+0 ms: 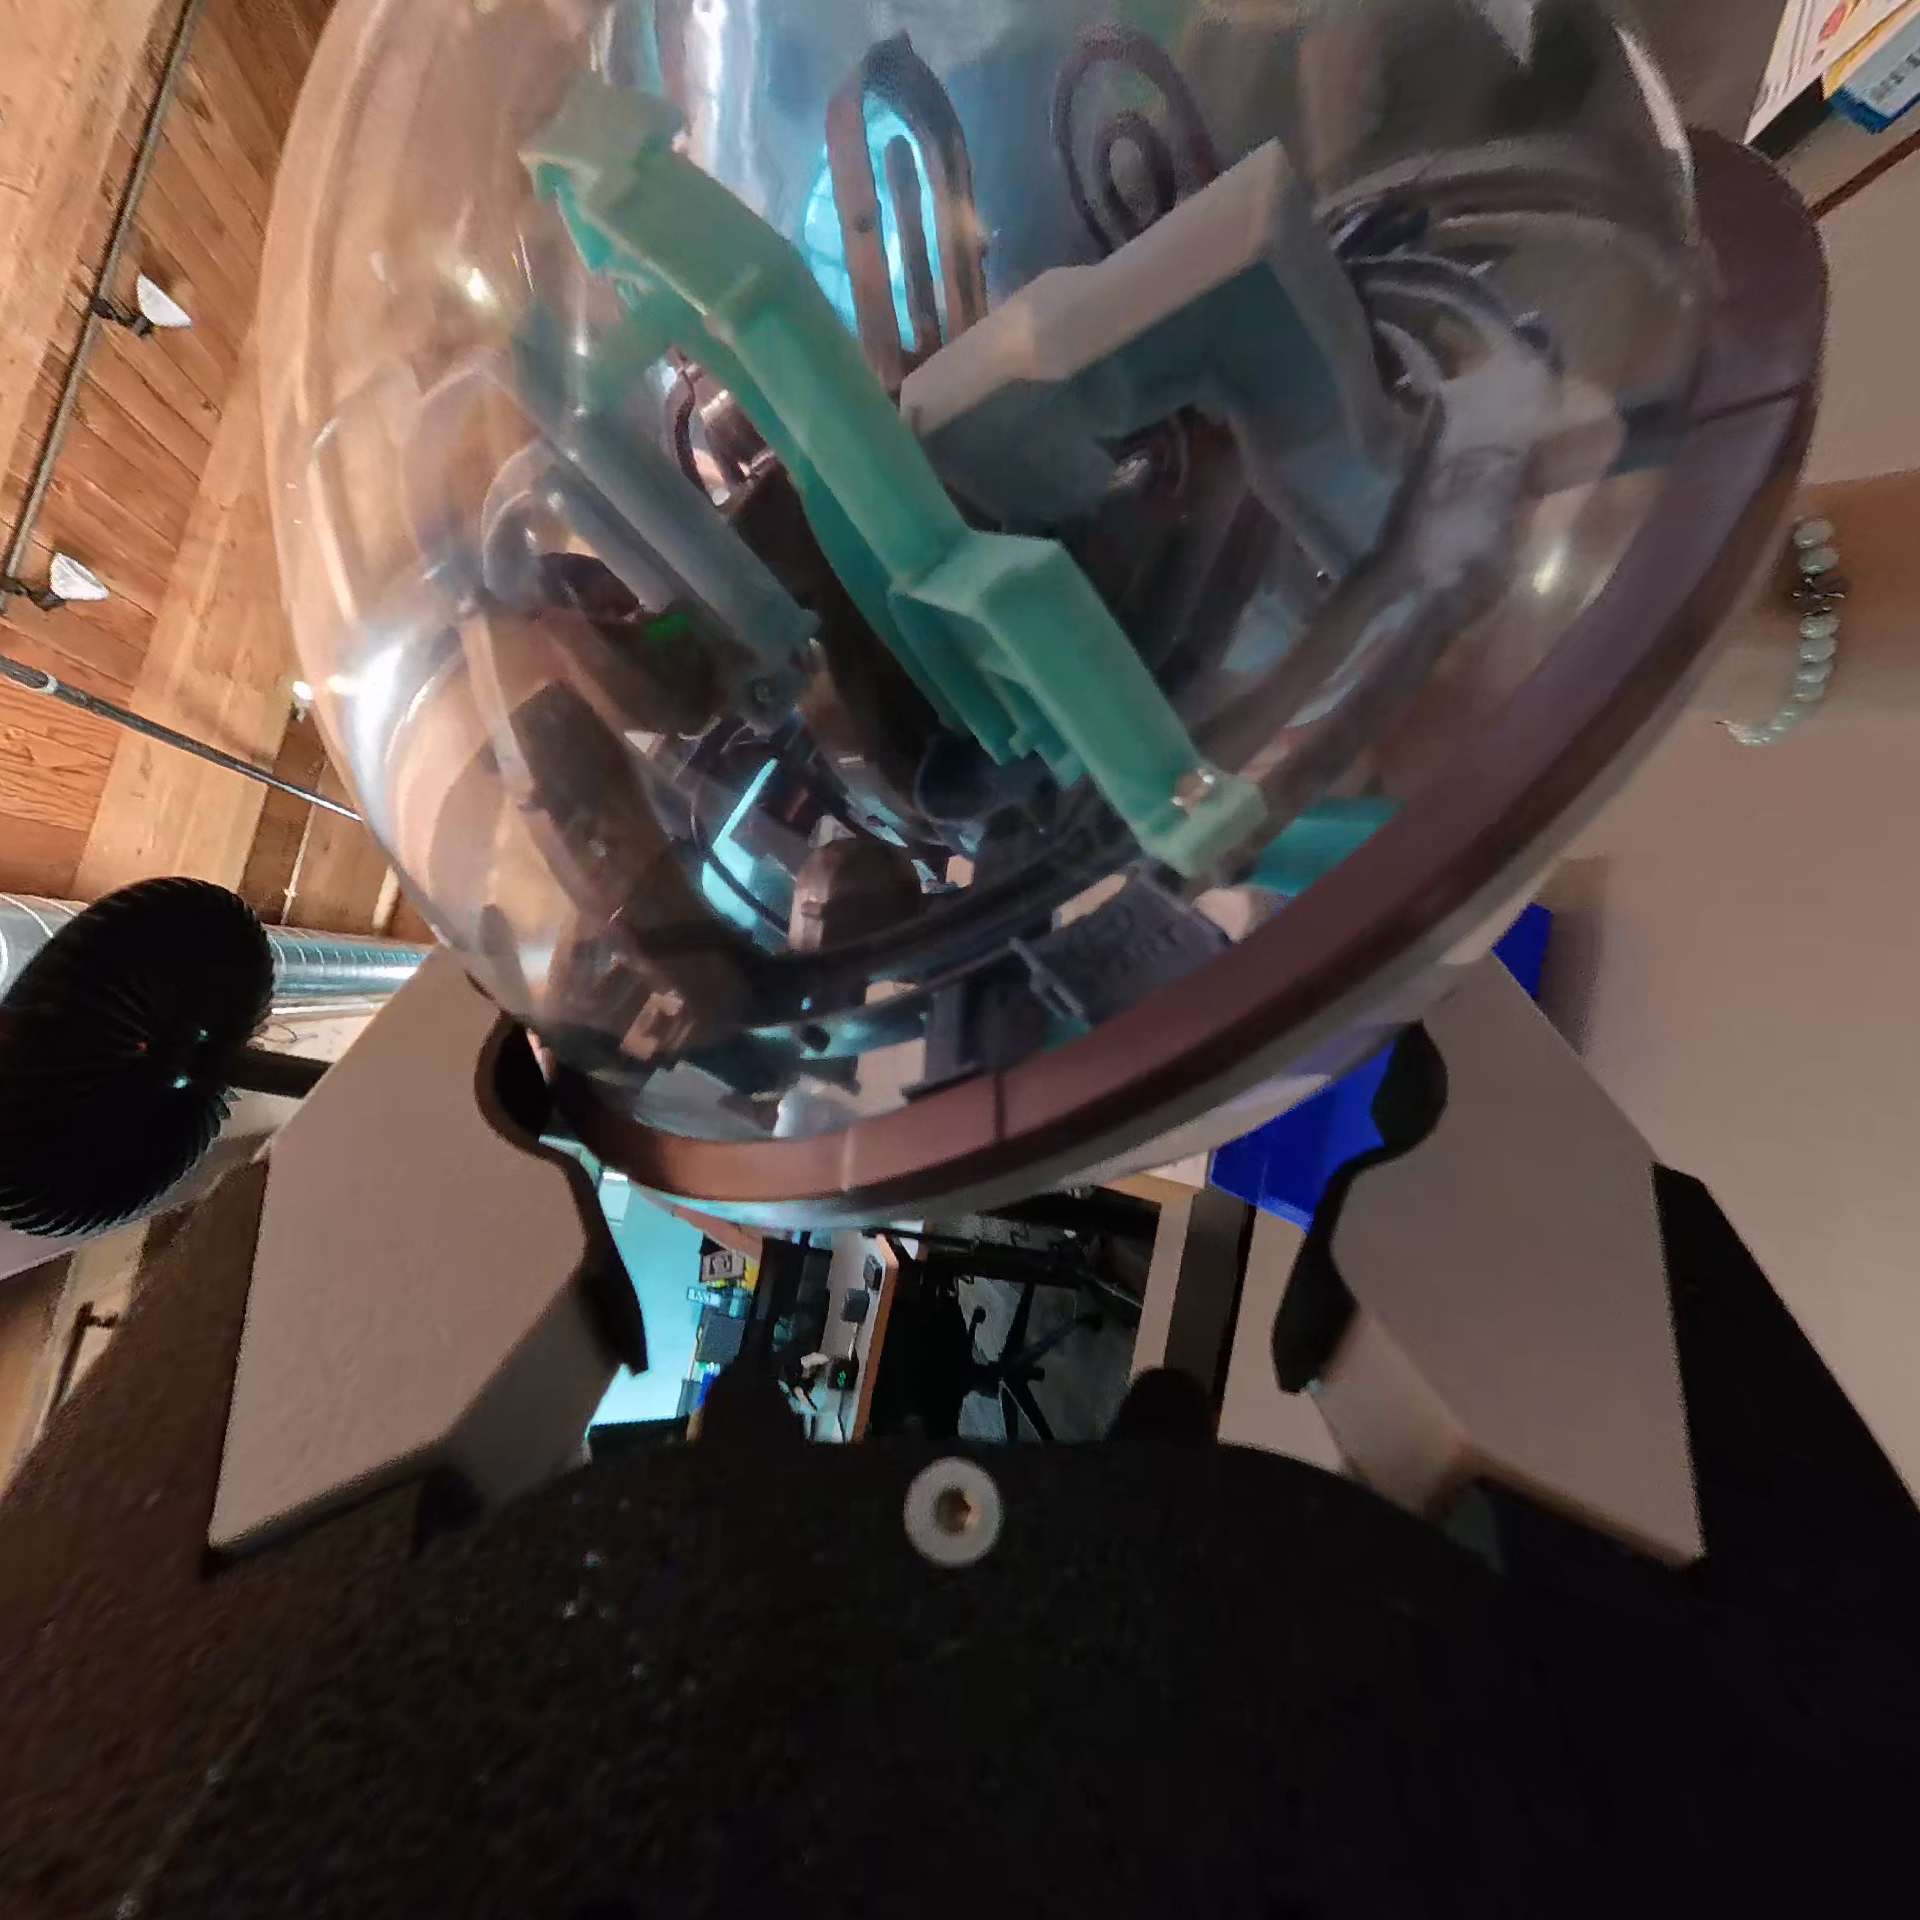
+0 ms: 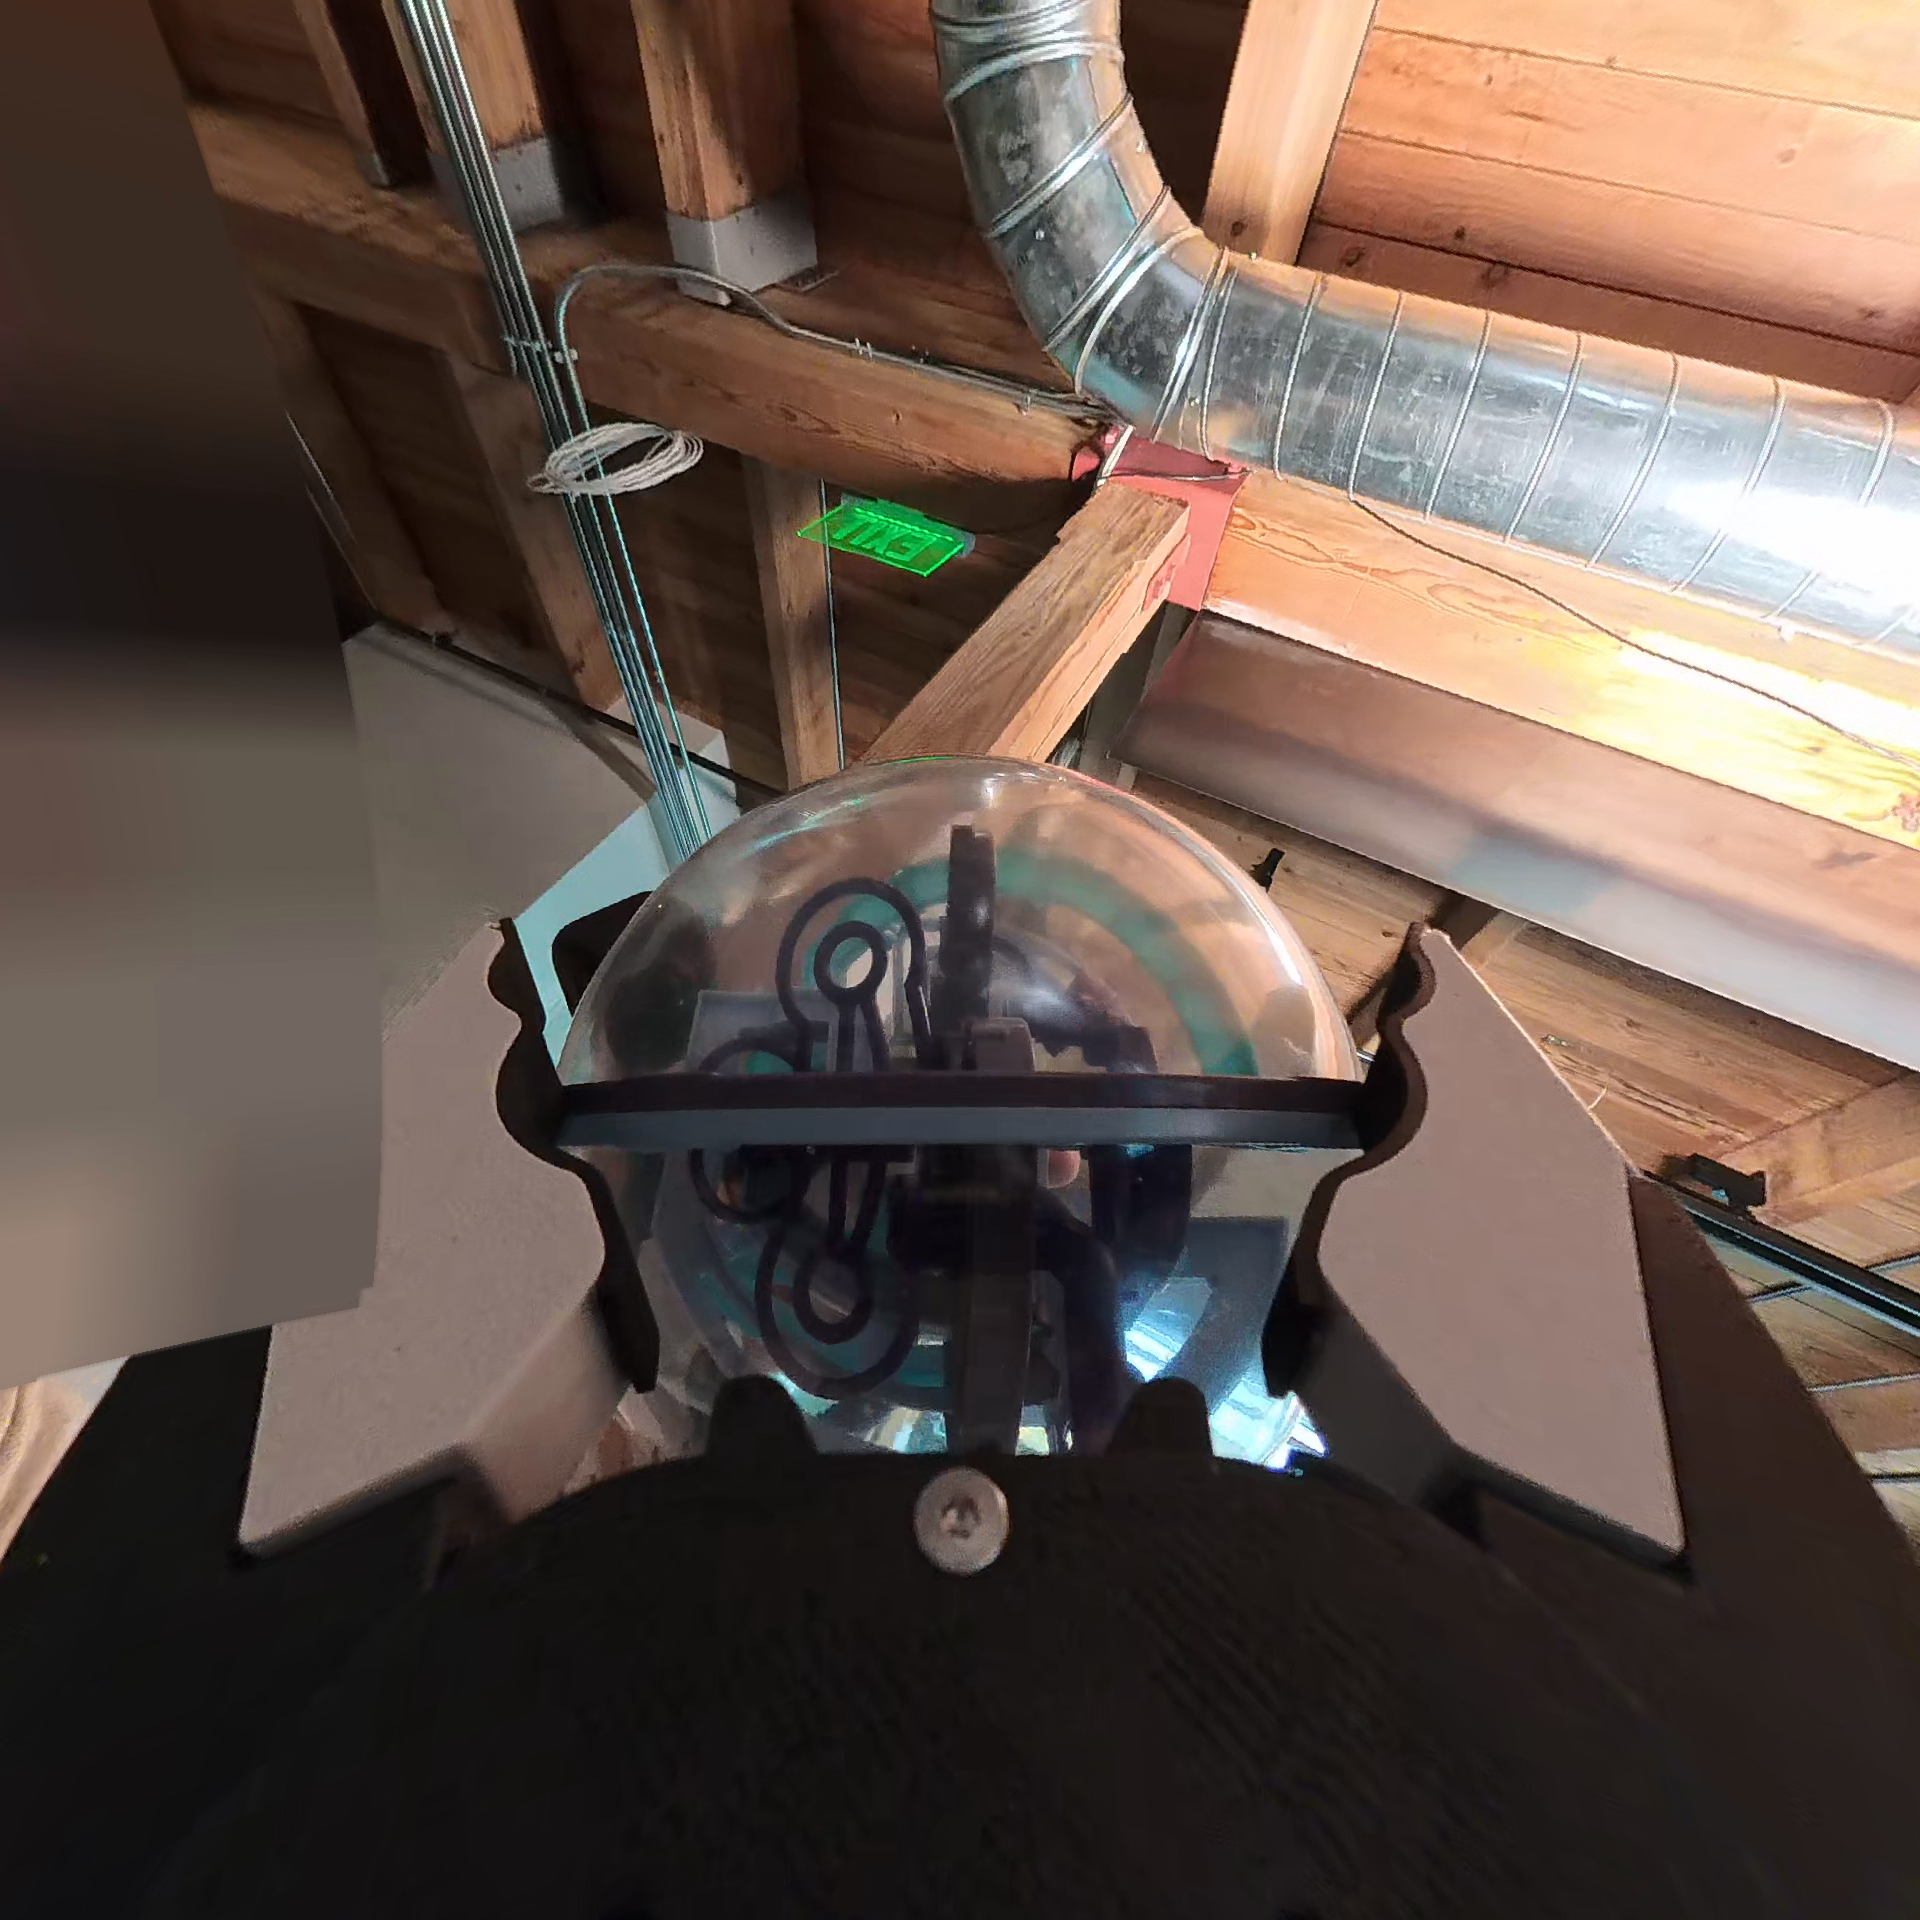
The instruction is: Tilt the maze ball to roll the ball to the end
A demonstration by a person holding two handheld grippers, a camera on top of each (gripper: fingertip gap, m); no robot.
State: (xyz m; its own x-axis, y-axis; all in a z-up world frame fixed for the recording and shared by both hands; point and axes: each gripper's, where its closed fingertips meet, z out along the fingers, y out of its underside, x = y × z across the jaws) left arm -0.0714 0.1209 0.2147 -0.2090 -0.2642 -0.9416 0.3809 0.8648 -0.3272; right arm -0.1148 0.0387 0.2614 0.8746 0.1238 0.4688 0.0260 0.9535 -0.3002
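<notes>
Overhead, wooden beams [image 2: 1029,613] and a ribbed metal duct [image 2: 1455,416] fill the background — both cameras point upward. At 12 o'clock of the right gripper [image 2: 961,1112] sits the maze ball [image 2: 956,935], a clear glossy sphere; its dark equator rim is wedged in the finger notches, probably so tilting cannot shake it loose. The left gripper [image 1: 961,1132] clamps the same rim. Teal tracks [image 1: 831,436] curve inside; the small ball I cannot make out.
</notes>
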